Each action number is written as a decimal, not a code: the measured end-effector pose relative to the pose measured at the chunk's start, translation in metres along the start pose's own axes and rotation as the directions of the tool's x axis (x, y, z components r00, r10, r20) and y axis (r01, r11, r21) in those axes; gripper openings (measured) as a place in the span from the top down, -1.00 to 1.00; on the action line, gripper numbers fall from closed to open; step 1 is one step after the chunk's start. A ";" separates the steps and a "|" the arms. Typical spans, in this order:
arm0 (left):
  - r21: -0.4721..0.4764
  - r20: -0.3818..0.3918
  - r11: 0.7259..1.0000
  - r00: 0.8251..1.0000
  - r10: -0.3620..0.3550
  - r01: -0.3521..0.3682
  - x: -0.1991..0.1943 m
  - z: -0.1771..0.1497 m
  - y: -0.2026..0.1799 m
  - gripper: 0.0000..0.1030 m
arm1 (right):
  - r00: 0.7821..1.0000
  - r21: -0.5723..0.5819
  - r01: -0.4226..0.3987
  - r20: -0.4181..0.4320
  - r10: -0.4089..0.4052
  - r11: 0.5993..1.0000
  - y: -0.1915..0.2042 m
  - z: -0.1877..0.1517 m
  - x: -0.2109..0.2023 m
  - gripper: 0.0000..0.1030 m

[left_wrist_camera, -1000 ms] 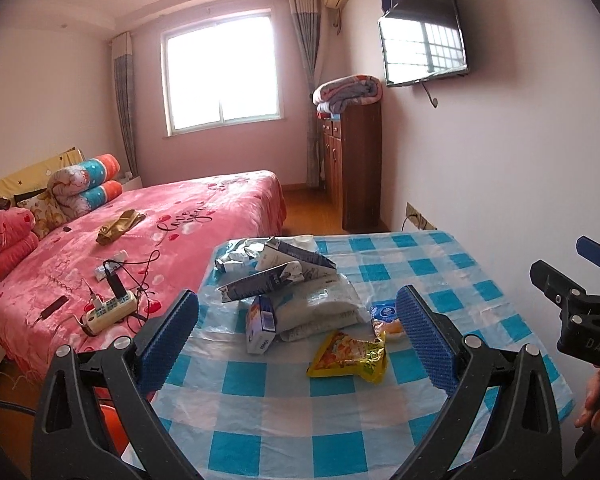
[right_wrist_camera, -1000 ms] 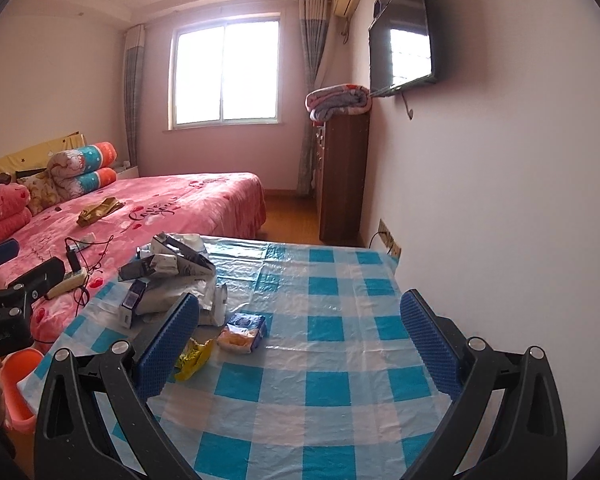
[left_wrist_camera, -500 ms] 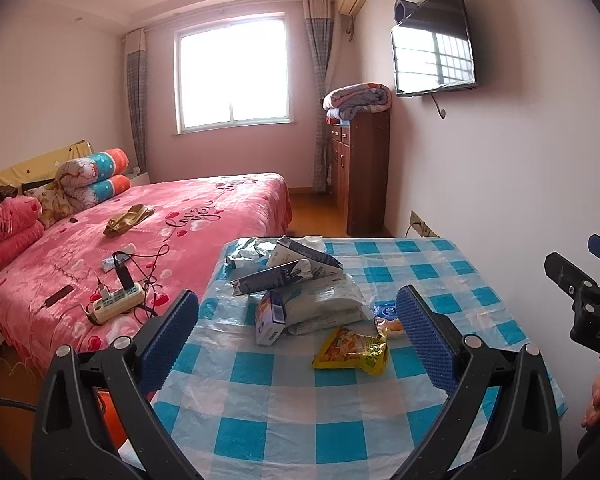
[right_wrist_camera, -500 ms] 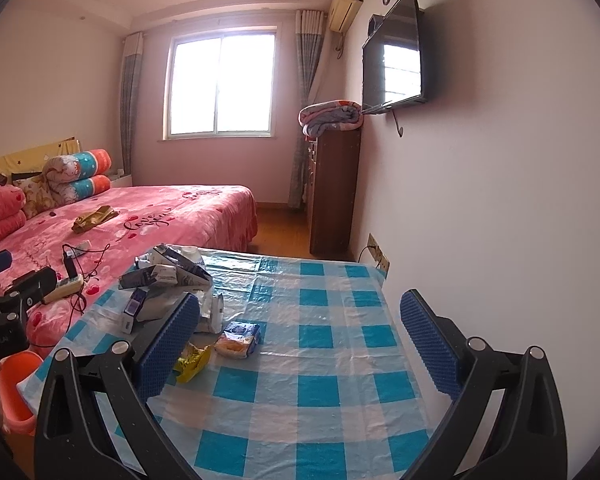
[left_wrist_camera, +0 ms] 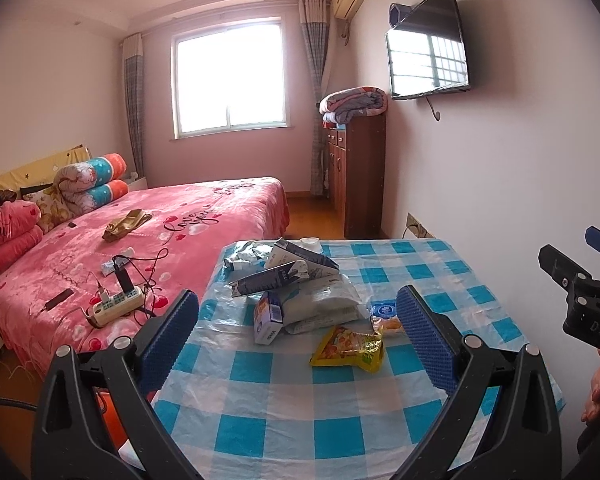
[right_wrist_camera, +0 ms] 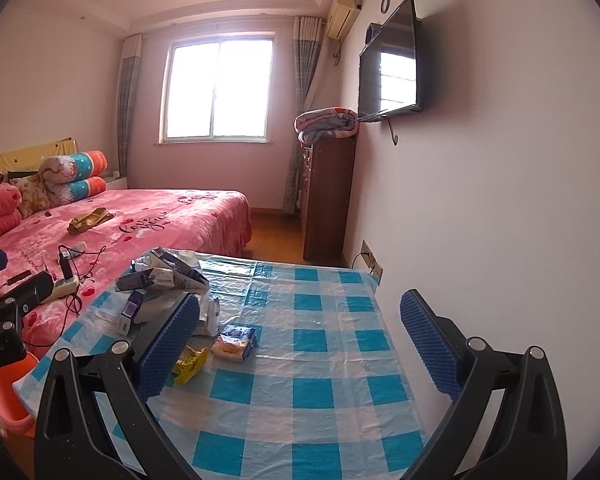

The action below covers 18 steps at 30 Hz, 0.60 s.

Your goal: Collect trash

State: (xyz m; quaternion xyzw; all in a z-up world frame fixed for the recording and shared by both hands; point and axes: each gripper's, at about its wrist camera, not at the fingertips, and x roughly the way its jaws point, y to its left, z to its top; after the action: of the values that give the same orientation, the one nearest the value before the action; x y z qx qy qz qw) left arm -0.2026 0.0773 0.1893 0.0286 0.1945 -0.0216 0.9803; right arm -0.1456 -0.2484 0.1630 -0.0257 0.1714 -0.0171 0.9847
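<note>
A heap of trash lies on the blue-checked table point(left_wrist_camera: 284, 408): flattened milk cartons point(left_wrist_camera: 284, 272), a small blue and white box point(left_wrist_camera: 267, 318), white bags point(left_wrist_camera: 320, 304), a yellow snack wrapper point(left_wrist_camera: 350, 350) and a blue snack packet point(left_wrist_camera: 384, 314). My left gripper point(left_wrist_camera: 298, 338) is open and empty, above the table's near part, short of the heap. My right gripper point(right_wrist_camera: 300, 346) is open and empty over the table point(right_wrist_camera: 324, 380), to the right of the heap; the yellow wrapper point(right_wrist_camera: 188, 364) and blue packet point(right_wrist_camera: 236, 340) lie by its left finger.
A pink bed point(left_wrist_camera: 140, 240) with a power strip point(left_wrist_camera: 116, 310) stands left of the table. An orange bin point(right_wrist_camera: 12, 392) sits on the floor at the table's left. A wall point(right_wrist_camera: 500, 220) with a TV and a brown cabinet point(left_wrist_camera: 360, 176) lie right.
Both grippers have risen and drawn back from the table, so the heap looks smaller and lower in both views. Both stay open and empty.
</note>
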 end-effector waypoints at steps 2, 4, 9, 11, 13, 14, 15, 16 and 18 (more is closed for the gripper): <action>-0.001 0.000 1.000 1.000 0.000 0.000 0.000 0.000 -0.001 -0.93 | 1.000 -0.006 0.007 0.001 -0.007 1.000 0.001 -0.001 0.000 -0.93; -0.004 -0.003 1.000 1.000 0.001 -0.001 0.001 -0.001 0.000 -0.93 | 1.000 -0.011 0.011 0.002 -0.011 1.000 0.002 -0.001 0.001 -0.93; -0.014 -0.019 1.000 1.000 0.003 -0.003 0.004 -0.004 0.004 -0.93 | 1.000 -0.017 0.009 -0.003 -0.009 1.000 0.004 -0.003 0.004 -0.92; -0.018 -0.027 1.000 1.000 0.007 -0.008 0.005 -0.006 0.006 -0.93 | 1.000 -0.022 0.003 -0.005 -0.003 1.000 0.005 -0.005 0.006 -0.93; -0.024 -0.032 1.000 0.999 0.004 -0.005 0.007 -0.008 0.009 -0.93 | 1.000 -0.026 -0.007 -0.011 0.006 1.000 0.006 -0.006 0.008 -0.93; -0.027 -0.036 1.000 0.999 0.003 -0.004 0.008 -0.009 0.010 -0.93 | 1.000 -0.026 -0.014 -0.019 0.014 1.000 0.006 -0.007 0.011 -0.93; -0.031 -0.045 1.000 0.999 0.003 -0.004 0.011 -0.011 0.013 -0.93 | 1.000 -0.024 -0.018 -0.023 0.018 1.000 0.005 -0.009 0.012 -0.93; -0.032 -0.054 0.999 0.999 0.003 -0.005 0.013 -0.013 0.015 -0.93 | 0.999 -0.016 -0.027 -0.031 0.027 1.000 0.004 -0.010 0.014 -0.93; -0.028 -0.067 1.000 0.998 0.006 -0.008 0.018 -0.016 0.019 -0.93 | 0.997 0.011 -0.053 -0.052 0.053 0.999 -0.001 -0.014 0.020 -0.93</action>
State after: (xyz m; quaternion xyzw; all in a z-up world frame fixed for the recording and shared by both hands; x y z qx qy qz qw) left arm -0.1912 0.0965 0.1682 0.0160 0.2275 -0.0144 0.9735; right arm -0.1315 -0.2507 0.1431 -0.0158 0.1975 0.0074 0.9802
